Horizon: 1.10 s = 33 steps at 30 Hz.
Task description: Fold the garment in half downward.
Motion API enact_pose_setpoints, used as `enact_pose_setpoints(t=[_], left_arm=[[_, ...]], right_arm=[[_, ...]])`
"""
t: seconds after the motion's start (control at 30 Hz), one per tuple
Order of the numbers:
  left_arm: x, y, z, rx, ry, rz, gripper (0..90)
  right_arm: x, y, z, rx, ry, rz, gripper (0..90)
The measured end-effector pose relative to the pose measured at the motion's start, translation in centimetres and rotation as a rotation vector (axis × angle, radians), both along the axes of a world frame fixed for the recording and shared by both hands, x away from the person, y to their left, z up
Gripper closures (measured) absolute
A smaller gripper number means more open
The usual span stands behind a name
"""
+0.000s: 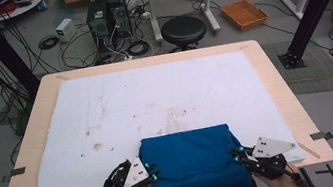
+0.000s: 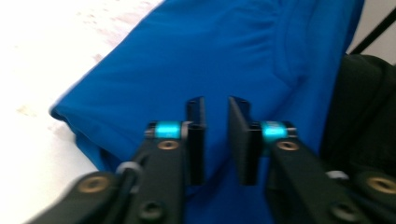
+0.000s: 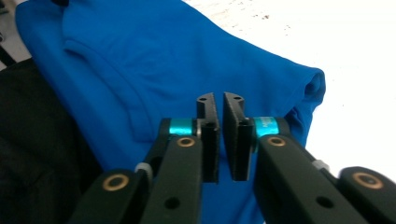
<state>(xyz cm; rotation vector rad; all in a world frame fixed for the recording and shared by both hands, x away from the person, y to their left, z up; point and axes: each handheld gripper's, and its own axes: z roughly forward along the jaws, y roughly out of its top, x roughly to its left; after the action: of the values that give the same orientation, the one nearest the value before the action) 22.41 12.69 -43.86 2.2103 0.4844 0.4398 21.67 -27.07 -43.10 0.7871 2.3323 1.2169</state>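
— Two grippers, one blue shirt. The left gripper [image 2: 216, 140] hovers over the cloth with its jaws a narrow gap apart and nothing pinched between them; the right gripper [image 3: 220, 140] has an even thinner slit, also empty.

— And the shirt [image 1: 192, 157] itself?

— Folded into a rough square at the near edge of the white mat [image 1: 107, 113], its front part hanging over the table [image 1: 274, 81] rim toward the person. Each gripper sits just beside one near corner, left [image 1: 132, 177] and right [image 1: 258, 157].

— What would make the grab clean?

— I'd say widen the jaws first; those gaps look too slim for a stacked fold. Then bite all layers at each side together, so the fold does not slide apart.

— Room to move?

— Plenty ahead: the mat beyond the shirt lies bare up to the far edge. The tight spot is close in, where cloth drapes off the rim against the person's dark clothing [image 2: 364, 121]. Pulling backward risks dragging it off; forward looks safer.
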Motion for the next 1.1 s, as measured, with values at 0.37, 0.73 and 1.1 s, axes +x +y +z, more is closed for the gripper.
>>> enact_pose_setpoints(t=[0.37, 0.73, 1.1], left_arm=[[7.0, 1.1, 1.8, -0.143, 0.049, 0.257, 59.9], [10.4, 1.5, -0.7, -0.122, 0.237, 0.351, 69.9], [9.7, 1.7, -0.5, -0.123, 0.208, 0.315, 85.2]], right_arm=[[8.2, -1.0, 1.7, 0.196, 0.125, -0.258, 55.3], [11.9, 0.1, -1.7, 0.139, 0.351, -0.299, 60.9], [10.9, 0.4, -1.1, 0.098, 0.250, -0.219, 84.3]])
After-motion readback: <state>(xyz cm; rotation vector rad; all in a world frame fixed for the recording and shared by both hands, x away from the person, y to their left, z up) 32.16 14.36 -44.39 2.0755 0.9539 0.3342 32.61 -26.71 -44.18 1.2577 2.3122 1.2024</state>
